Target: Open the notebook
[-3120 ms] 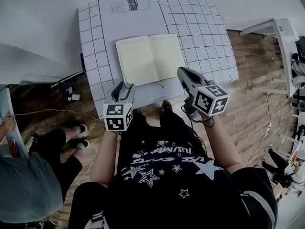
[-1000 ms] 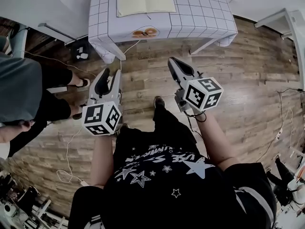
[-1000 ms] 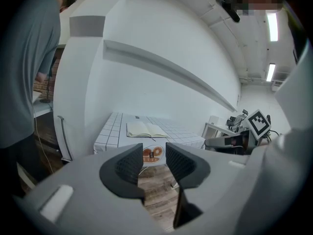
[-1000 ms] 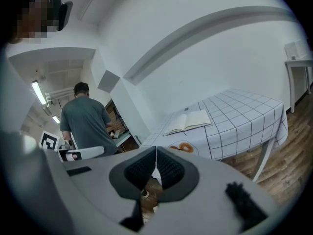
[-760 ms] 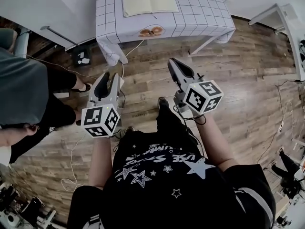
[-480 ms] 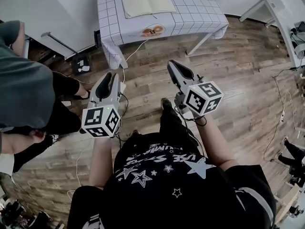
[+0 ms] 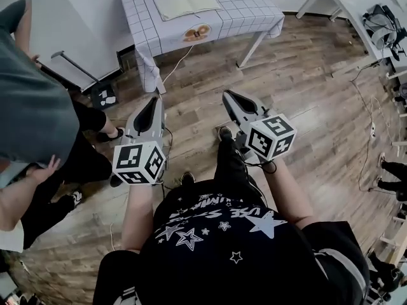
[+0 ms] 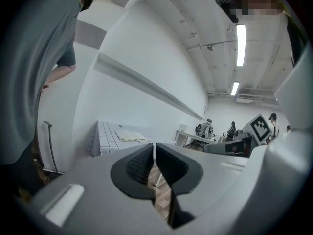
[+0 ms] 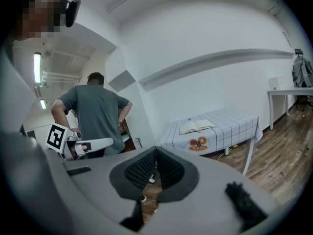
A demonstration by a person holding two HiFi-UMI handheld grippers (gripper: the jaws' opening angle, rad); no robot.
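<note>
Backing away from the bench [image 7: 254,8] has carried the person well off it: 3 seconds earlier both grippers hung at its near edge, and now they hang over bare wooden floor [image 7: 305,107], with the bench small at the top of the head view. That floor fills most of the view, and a bystander in a grey-green shirt [image 7: 28,100] stands close on the left. The bench wears a white gridded cloth with an orange-brown printed picture [image 7: 196,32] on its front drop. On its top lies the notebook [image 7: 186,0], spread flat with 2 pale pages showing, so the opening looks done and the retreat looks like a wind-down rather than a step of the task. No container is in view on the bench, which carries only the notebook as far as I can tell. The left gripper [image 7: 154,101] and right gripper [image 7: 227,94] are held out roughly level ahead of the torso, side by side but apart, probably just being carried. The left jaws have just been closing and stand almost together, with only a thin slit and nothing between them; the right jaws are pressed together, also empty.
</note>
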